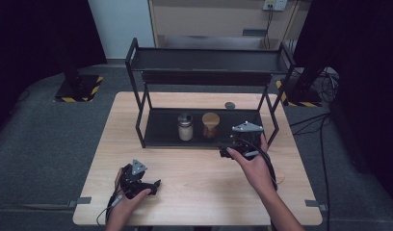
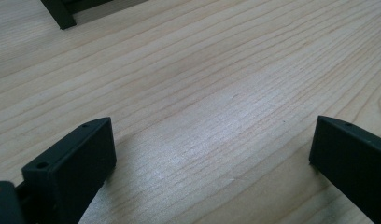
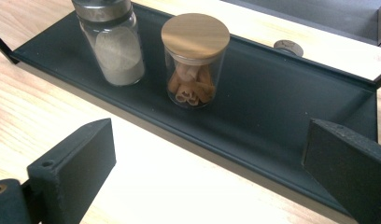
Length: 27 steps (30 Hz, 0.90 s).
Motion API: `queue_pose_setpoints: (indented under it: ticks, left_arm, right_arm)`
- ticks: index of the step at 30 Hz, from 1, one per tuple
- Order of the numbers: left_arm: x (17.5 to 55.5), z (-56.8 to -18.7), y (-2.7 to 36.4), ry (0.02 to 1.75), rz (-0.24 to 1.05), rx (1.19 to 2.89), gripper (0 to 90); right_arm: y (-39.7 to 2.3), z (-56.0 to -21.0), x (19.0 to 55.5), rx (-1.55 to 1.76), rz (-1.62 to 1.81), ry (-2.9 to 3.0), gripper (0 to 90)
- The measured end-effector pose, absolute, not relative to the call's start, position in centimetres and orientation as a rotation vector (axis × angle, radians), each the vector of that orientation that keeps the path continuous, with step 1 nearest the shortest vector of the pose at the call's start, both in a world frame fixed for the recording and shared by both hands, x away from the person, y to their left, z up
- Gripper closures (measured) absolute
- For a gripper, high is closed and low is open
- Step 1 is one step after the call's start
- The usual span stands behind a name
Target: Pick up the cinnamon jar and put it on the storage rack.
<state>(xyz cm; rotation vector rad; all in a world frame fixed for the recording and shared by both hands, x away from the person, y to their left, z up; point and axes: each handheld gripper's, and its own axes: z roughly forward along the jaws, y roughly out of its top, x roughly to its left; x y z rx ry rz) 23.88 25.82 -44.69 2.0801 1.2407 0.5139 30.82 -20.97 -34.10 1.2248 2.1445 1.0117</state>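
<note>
Jar with wooden lid stands on the rack's lower shelf, shaker jar just beside at 9 o'clock. Right gripper, jaws wide and empty, sits at 5 o'clock: approach stage; next, advance and straddle it. Left gripper rests open and empty on the table.

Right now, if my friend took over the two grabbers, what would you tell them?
Left gripper: open, nothing in it, low over bare wood at the near left of the table.
Right gripper: open, nothing in it, at the front edge of the black rack, pointing at the bottom shelf.
Things: the jar with the wooden lid, holding brown rolled sticks, stands upright on the bottom shelf. Beside it, apart, is the jar with the metal lid, holding pale powder.
Done: nothing picked up yet.
Left: probably reach in and grasp the wooden-lid jar, the nearer one to the right gripper.
</note>
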Motion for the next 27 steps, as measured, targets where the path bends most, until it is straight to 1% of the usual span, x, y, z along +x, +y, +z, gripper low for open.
queue_pose_setpoints:
  ticks: [27]
  left_arm:
    - [23.9,-44.7,25.8,1.241,0.514,2.08,0.0]
  right_arm:
    - [-23.9,-33.0,28.9,1.239,0.996,2.168,2.9]
